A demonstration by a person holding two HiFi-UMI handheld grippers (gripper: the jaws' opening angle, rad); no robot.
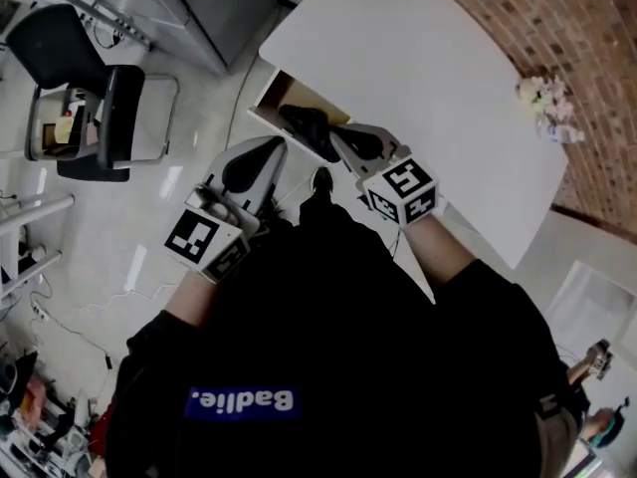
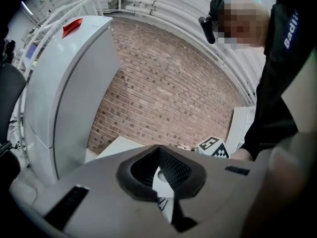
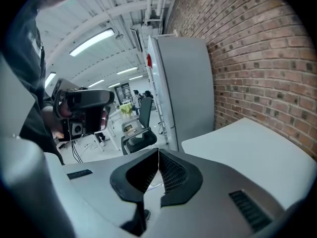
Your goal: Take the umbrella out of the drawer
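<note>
1. In the head view, my left hand-held gripper [image 1: 269, 155] sits just left of centre, with its marker cube toward the lower left. My right hand-held gripper [image 1: 340, 137] sits just right of it.
2. In the left gripper view, the jaws meet at their tips and there is nothing between them.
3. In the right gripper view, the jaws are pressed together and are also empty.
4. The drawer [image 1: 282, 93] stands pulled out from under the white desk [image 1: 428, 78], above the centre of the frame. The umbrella [image 1: 309, 122] is a dark bundle lying inside it.
5. The tip of my right hand-held gripper is just beside the umbrella at the drawer's lower edge; I cannot tell whether it touches. My left one is near that edge, apart from the umbrella.
6. A black chair [image 1: 100, 108] stands on the floor at the upper left. A brick wall [image 1: 557, 28] fills the upper right.
</note>
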